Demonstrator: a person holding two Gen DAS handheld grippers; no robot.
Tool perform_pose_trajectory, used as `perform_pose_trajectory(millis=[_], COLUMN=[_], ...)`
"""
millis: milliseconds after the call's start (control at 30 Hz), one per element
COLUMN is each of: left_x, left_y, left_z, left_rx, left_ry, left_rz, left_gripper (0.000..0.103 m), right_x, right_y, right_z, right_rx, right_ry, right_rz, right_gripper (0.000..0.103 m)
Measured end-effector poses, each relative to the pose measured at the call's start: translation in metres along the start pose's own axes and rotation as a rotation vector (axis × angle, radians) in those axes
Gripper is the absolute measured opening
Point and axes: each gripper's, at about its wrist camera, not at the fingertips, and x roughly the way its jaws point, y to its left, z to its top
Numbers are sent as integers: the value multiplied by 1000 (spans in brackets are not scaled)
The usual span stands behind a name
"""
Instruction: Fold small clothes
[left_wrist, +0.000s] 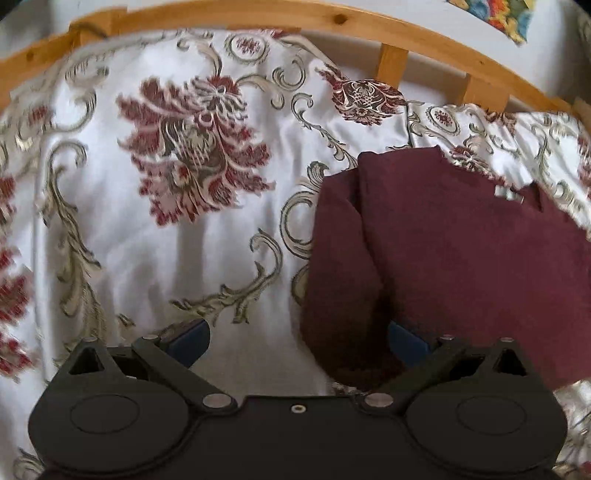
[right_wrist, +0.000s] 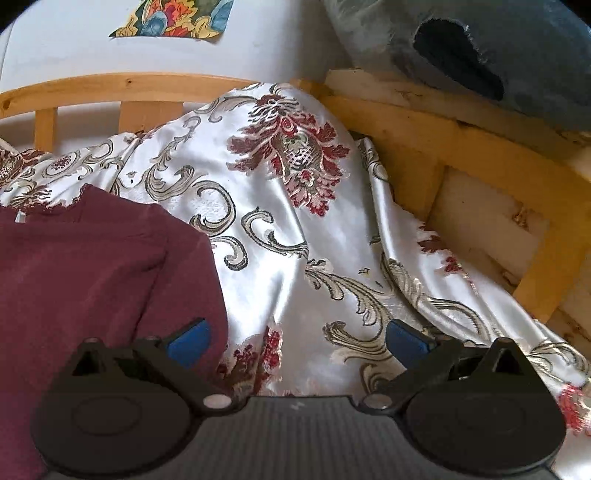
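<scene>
A maroon garment lies on a white satin cloth with red flowers and grey scrolls. It fills the right half of the left wrist view and the lower left of the right wrist view. A small label shows at its neckline. My left gripper is open; the garment's left edge lies between its blue-padded fingers, over the right one. My right gripper is open, with its left finger over the garment's right edge and its right finger over the satin cloth.
A wooden rail with slats runs along the far side of the cloth. More wooden frame stands at the right, with a blue-grey cushion on it. A white wall with a colourful picture is behind.
</scene>
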Motion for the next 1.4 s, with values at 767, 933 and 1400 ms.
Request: perform_pose_trajectory(millis=[767, 933, 1400], left_x=[20, 21, 10], left_y=[11, 9, 6], left_z=[-12, -14, -7], left_rx=[-166, -145, -99], left_ry=[52, 63, -100], left_rz=[-166, -163, -173], left_gripper=[102, 102, 102], right_x=[-94, -90, -96], right_y=[159, 158, 158], right_z=[-33, -51, -63], right_rx=[-446, -404, -421], right_ry=[-134, -128, -190], right_rz=[337, 320, 283], right_gripper=[103, 103, 103])
